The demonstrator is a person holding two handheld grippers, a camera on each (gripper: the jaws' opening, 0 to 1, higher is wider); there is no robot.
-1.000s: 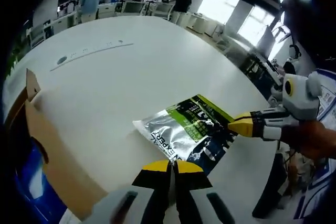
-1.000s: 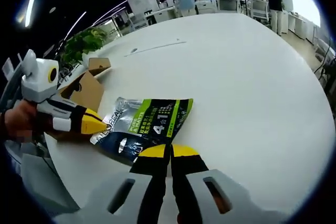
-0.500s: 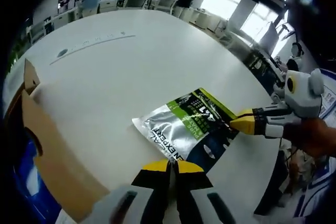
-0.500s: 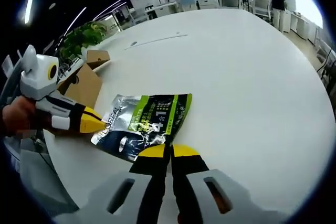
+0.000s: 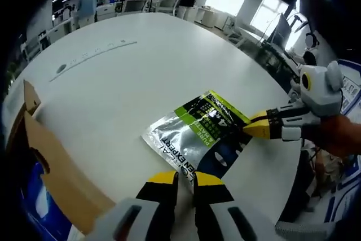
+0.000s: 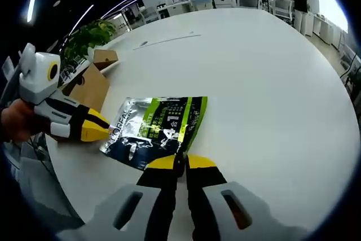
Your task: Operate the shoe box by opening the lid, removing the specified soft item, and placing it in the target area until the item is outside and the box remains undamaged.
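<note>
Since a second ago my left gripper fingers parted slightly; right gripper closed, apparently touching pouch.

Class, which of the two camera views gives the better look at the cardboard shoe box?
The left gripper view: the shoe box runs along its left edge, with a brown wall, a raised flap and a blue inside. The right gripper view has the box smaller, partly behind the left hand-held gripper.

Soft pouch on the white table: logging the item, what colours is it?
Silver, lime green and dark navy foil pouch, clearest in the right gripper view.
</note>
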